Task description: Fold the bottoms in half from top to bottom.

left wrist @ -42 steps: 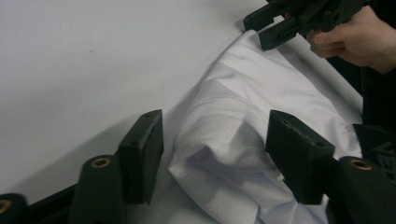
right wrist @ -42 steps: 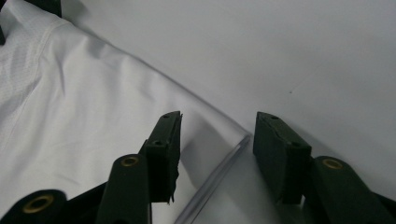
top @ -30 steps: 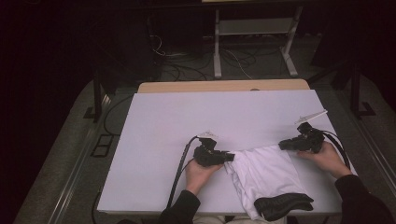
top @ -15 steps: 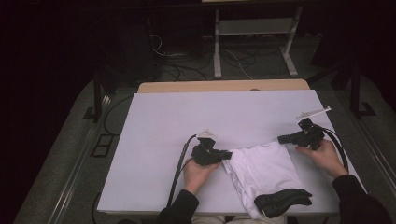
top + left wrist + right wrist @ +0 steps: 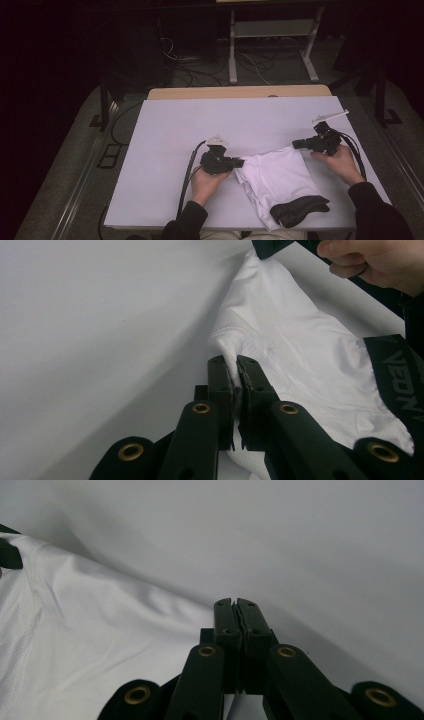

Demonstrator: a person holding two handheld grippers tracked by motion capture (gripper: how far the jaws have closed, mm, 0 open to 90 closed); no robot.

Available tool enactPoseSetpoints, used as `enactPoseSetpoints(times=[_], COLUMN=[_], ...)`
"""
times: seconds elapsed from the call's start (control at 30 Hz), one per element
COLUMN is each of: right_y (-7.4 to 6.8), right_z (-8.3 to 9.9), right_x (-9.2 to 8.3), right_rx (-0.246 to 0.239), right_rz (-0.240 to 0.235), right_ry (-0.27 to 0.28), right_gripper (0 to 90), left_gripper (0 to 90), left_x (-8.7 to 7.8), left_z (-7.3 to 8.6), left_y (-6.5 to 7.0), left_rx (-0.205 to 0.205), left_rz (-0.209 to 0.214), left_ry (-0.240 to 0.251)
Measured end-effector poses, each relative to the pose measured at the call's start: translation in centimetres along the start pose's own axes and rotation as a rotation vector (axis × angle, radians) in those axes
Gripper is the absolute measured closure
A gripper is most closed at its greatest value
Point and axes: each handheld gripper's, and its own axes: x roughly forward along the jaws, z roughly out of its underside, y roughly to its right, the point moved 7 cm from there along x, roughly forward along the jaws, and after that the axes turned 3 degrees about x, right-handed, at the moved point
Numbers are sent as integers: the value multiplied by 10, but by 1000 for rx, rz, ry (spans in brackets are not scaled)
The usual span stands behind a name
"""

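A white garment [image 5: 277, 172] with a black waistband [image 5: 299, 210] lies on the near right part of the white table [image 5: 200, 125], spread between the person's two hands; the waistband end sits closest to the person, at the table's near edge, and the pale fabric runs away from it toward the middle of the table.

The left hand-held gripper [image 5: 239, 162] lies low on the table at the garment's left edge; in the left gripper view its black jaws are clamped on a fold of the white mesh fabric [image 5: 300, 355], the cloth pinched between the pads [image 5: 233, 382] with barely a gap; its jaws have just been closing on that fold. The left hand [image 5: 205, 181] rests behind it, and a black cable [image 5: 189, 172] trails back along the table toward the person.

The right hand-held gripper [image 5: 296, 144] sits at the garment's far right corner, held by the right hand [image 5: 337, 159]; in the right gripper view its jaws are pressed together, with the white cloth [image 5: 90, 630] lying to the left and beneath them; the high view shows the corner of the fabric drawn up to its tips, so it grips the garment's edge; its jaws too have just been closing.

The fabric between the two grippers is stretched fairly flat, with soft creases; the waistband in the left gripper view carries pale lettering [image 5: 400, 385].
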Motion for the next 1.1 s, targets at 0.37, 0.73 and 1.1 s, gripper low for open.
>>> enactPoseSetpoints(times=[0.37,0.73,1.1], right_y=[-5,-11,-20], right_z=[-12,-26,-42], right_x=[13,23,42], right_rx=[-3,-7,-6], right_rz=[-4,-7,-11], right_ry=[-3,2,7], right_gripper=[873,873,872], left_gripper=[845,845,845], left_x=[-11,-25,-44], left_z=[0,-4,-9], left_y=[-6,-18,-42], left_rx=[8,10,0], left_rz=[-21,-46,-92], left_ry=[-6,5,-14])
